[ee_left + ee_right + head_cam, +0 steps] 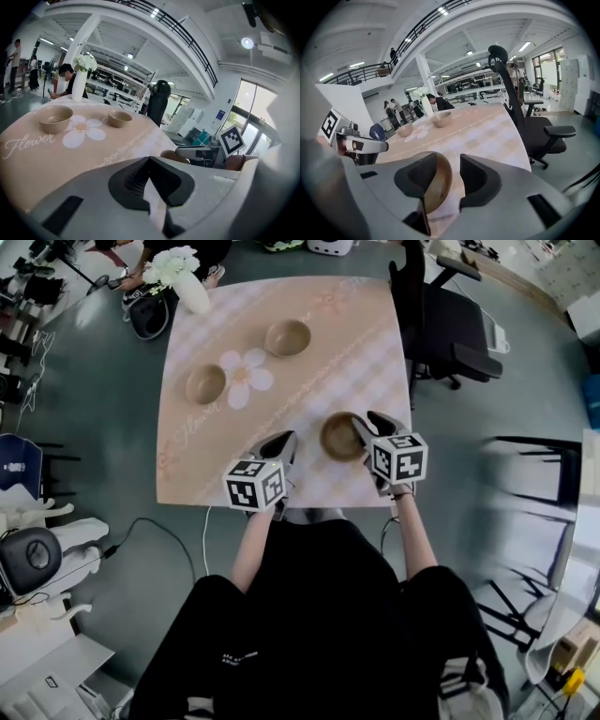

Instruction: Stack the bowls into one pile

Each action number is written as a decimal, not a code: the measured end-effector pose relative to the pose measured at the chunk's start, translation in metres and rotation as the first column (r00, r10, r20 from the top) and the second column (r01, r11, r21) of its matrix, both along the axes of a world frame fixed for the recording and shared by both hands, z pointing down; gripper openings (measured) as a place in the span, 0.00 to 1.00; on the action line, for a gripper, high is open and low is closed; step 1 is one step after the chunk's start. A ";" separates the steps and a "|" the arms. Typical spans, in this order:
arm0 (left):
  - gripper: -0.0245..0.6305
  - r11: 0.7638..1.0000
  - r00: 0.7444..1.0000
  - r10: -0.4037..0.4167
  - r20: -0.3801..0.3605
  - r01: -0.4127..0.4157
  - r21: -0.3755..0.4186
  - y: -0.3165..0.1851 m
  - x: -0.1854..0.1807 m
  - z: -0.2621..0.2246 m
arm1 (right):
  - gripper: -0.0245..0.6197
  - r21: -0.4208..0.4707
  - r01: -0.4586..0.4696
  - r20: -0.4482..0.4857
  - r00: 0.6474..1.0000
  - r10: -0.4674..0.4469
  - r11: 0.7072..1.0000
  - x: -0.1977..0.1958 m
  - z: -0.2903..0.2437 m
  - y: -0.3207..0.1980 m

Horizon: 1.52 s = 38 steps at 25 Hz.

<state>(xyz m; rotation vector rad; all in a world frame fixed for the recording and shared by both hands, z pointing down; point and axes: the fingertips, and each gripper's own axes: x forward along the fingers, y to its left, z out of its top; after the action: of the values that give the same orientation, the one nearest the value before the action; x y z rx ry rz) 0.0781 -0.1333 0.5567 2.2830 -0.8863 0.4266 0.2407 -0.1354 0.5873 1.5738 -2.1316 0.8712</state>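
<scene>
I reckon this is the first pick: my right tongs [449, 161] gape wide astride the rim of the near bowl [342, 435] at the front edge of the surface [375, 352], my left tongs [150, 161] are pinched together and empty, so next I close and lift.

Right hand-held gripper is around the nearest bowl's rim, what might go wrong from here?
The right hand-held gripper stands open around the rim of the nearest round brown bowl; lifting before it closes would leave or shove the bowl. A one-sided rim grip may let it tilt. The far-left brown bowl is far off, so a weak grip could slip mid-carry.
</scene>
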 end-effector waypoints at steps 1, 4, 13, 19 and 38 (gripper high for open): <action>0.03 1.000 1.000 0.005 0.000 -0.005 -0.007 0.000 0.001 0.002 | 0.27 -0.010 -0.007 0.000 1.000 0.007 1.000 0.000 0.003 -0.001; 0.03 0.999 1.000 0.018 -0.001 -0.018 -0.031 0.000 0.003 0.007 | 0.26 -0.050 -0.021 0.011 1.000 0.021 0.999 0.000 0.011 0.000; 0.03 0.998 1.000 0.021 -0.003 -0.021 -0.058 -0.003 0.006 0.014 | 0.16 -0.094 -0.029 0.021 0.999 0.031 0.995 -0.002 0.017 -0.005; 0.03 0.999 1.000 0.002 -0.009 -0.003 -0.051 -0.006 0.004 0.011 | 0.07 -0.088 0.002 0.059 0.998 0.003 0.996 -0.009 0.013 -0.008; 0.03 0.989 0.989 -0.137 -0.052 0.140 0.048 -0.035 -0.034 -0.022 | 0.06 0.056 -0.105 0.269 0.959 0.086 0.993 -0.021 -0.047 -0.052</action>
<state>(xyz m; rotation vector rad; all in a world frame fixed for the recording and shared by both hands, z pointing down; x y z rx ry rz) 0.0444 -0.1683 0.5346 2.2511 -1.0347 0.2881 0.2200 -0.1875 0.5402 1.6893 -2.3060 1.1075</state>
